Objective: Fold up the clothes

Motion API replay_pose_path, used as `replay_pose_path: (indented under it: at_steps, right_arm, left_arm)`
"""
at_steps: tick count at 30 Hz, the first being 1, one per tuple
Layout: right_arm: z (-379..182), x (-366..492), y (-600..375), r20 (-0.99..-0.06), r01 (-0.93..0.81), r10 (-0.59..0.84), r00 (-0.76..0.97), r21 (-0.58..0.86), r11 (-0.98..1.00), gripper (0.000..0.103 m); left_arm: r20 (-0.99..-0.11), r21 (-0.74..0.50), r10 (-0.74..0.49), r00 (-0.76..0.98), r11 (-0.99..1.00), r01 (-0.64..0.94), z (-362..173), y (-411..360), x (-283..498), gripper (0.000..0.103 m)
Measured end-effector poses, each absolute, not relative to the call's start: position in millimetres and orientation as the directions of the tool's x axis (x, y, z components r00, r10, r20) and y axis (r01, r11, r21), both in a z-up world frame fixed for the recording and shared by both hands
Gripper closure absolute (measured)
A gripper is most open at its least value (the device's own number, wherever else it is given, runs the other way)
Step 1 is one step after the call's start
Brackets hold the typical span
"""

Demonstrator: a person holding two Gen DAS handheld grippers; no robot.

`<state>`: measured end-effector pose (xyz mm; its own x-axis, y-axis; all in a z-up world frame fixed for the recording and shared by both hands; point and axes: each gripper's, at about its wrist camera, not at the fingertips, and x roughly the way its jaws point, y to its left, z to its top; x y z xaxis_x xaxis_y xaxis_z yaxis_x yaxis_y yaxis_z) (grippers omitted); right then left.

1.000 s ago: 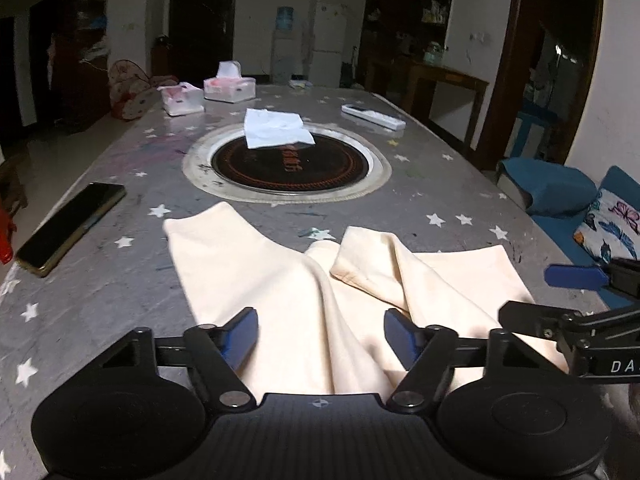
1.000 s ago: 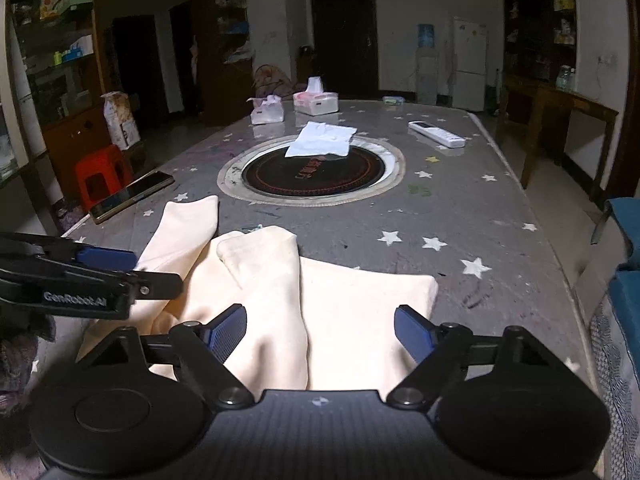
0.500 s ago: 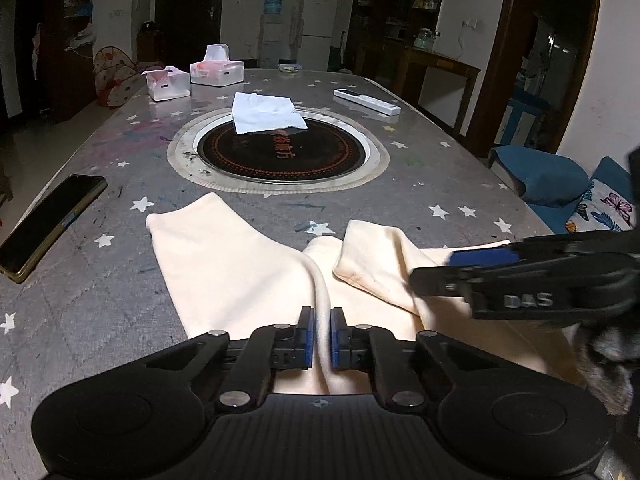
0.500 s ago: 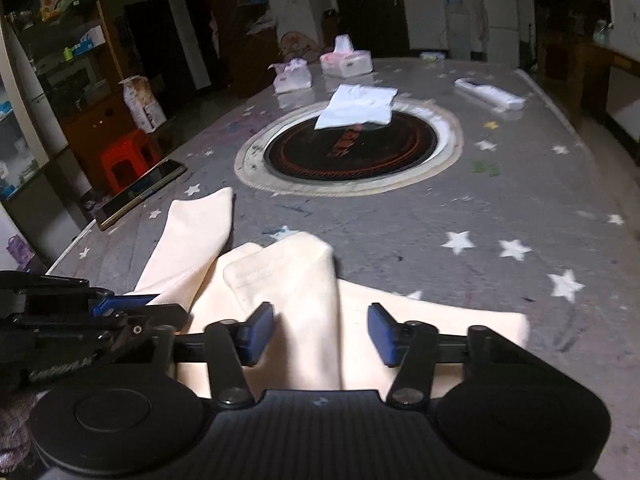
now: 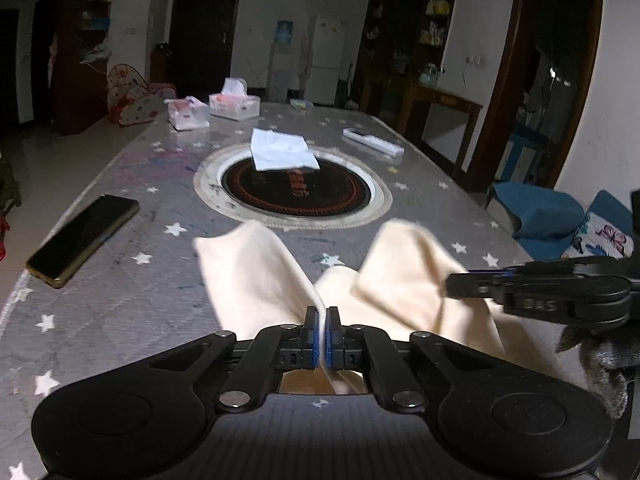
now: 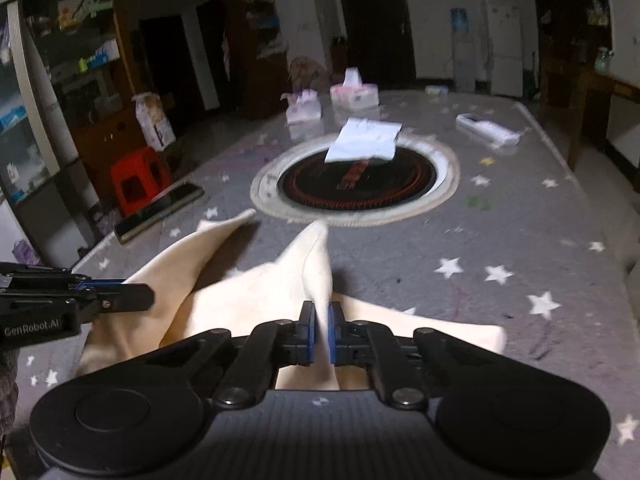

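Left gripper (image 5: 322,334): fingers pressed together on a ridge of the cream garment (image 5: 256,276), which rises to the pads.
Right gripper (image 6: 321,336): fingers nearly together, pinching another raised fold of the same garment; seen from the left wrist view it is to the right, at (image 5: 450,285).
Garment: just in front of both grippers, partly lifted from the star-pattern table (image 5: 120,300), two ends pointing away.
Phone (image 5: 84,236): ahead and left of the left gripper, flat near the table edge.
Round hot plate (image 5: 294,190): farther ahead, a white cloth (image 5: 282,154) lying on its far side.
Tissue boxes (image 5: 234,104): beyond the plate.
Remote (image 6: 488,130): far right side of the table.
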<state>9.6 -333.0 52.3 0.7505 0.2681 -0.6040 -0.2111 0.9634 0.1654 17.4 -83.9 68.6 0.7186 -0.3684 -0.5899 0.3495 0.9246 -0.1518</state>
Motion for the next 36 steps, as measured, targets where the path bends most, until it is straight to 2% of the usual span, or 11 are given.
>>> replay_pose_path:
  at_steps: [13,23,29,36]
  right_arm:
    - [90.6,-85.3,-392.9,-0.492,-0.111,0.189,0.850,0.185,0.976,0.098]
    - [101.6,-154.5,-434.4,-0.454,-0.014,0.115,0.883,0.222,0.975,0.098]
    - [92.5,-182.1,-453.9,-0.487,0.051,0.068,0.870,0.228,0.972,0.098]
    - [60.8,-200.4,-471.6,-0.593,0.153,0.010,0.805,0.224,0.962,0.096]
  left_arm:
    - [-0.514,-0.179,-0.366,0.776,0.930,0.320,104.1,-34.1,-50.3,0.100]
    - [-0.504,-0.183,-0.339,0.795,0.941,0.285,117.2,6.1,-97.8,0.100]
    - [-0.533,-0.169,-0.296,0.793,0.955,0.243,109.2,28.3,-118.9,0.103]
    - [-0.583,-0.171,-0.302,0.754,0.953,0.250,89.4,30.8,-122.9,0.102]
